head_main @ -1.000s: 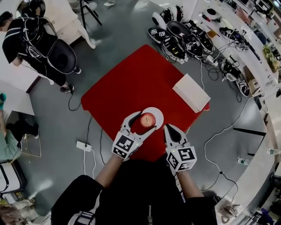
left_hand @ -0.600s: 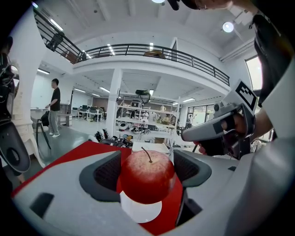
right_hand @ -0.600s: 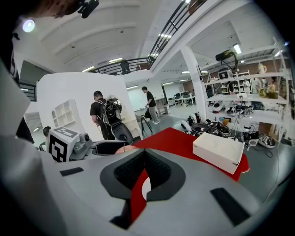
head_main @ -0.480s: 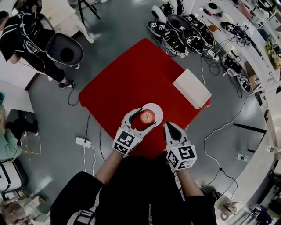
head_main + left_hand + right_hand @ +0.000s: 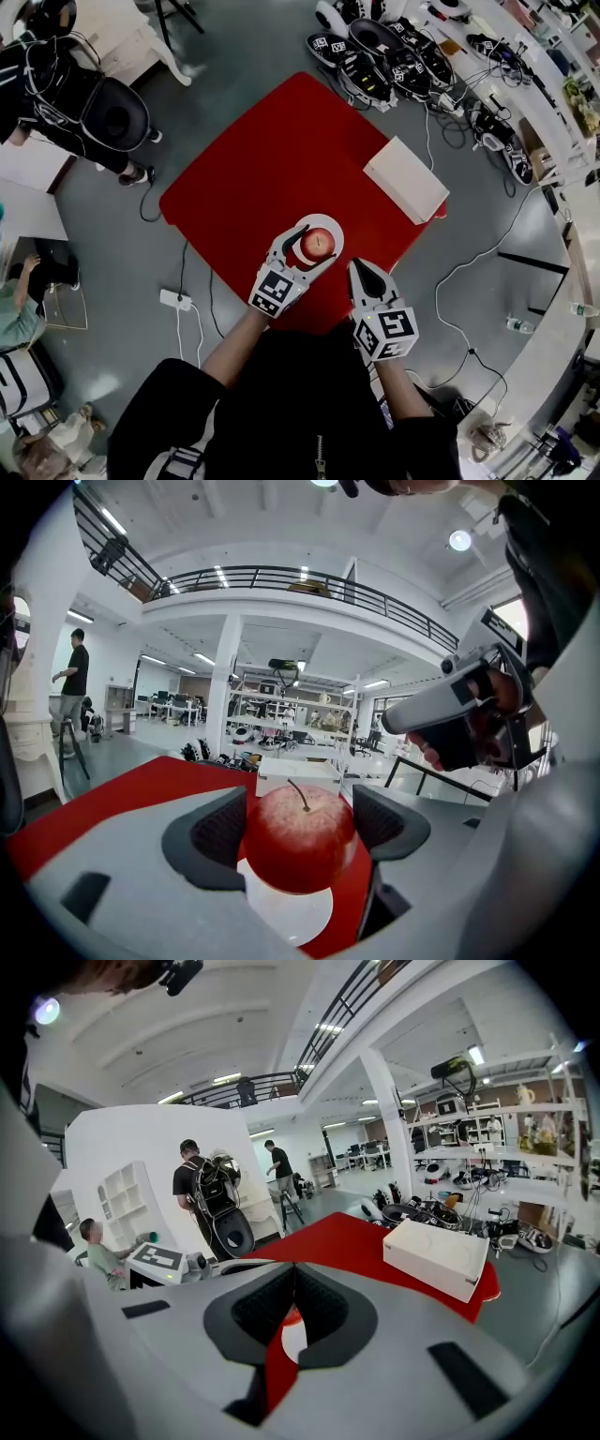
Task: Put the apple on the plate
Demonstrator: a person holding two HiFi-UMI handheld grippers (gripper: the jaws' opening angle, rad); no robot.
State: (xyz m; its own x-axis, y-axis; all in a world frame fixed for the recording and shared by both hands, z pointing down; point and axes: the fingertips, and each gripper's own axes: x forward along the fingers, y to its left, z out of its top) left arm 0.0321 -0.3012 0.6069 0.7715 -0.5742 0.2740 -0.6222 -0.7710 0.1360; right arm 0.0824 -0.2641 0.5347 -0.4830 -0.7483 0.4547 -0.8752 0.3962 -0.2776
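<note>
- The right gripper hung nearest the person, at about 5 o'clock from the plate. Its jaws were pressed together on nothing. In its own view only a sliver of plate and red table showed past the closed tips.
- The left gripper lay along the 7 o'clock line from the plate. Its jaws were clamped on the apple, one pad on each flank and the stem up.
- The apple sat over the white plate, toward its 7 o'clock side rather than dead centre. Whether its underside touched the plate could not be told from either view.
- The plate rested near the 6 o'clock edge of the red table. A white box stood well apart at about 2 o'clock.
- Further out at 12 to 1 o'clock a heap of spare grippers and cables lay on the floor, and a person stood at 10 o'clock.
- Likely risks:
  - If the jaws opened while the apple hung clear of the plate, the round fruit could drop, bounce and roll off the low rim toward the near table edge.
  - Uneven opening could drag the apple sideways.
  - A jaw set too low could nudge the light plate on withdrawal.
</note>
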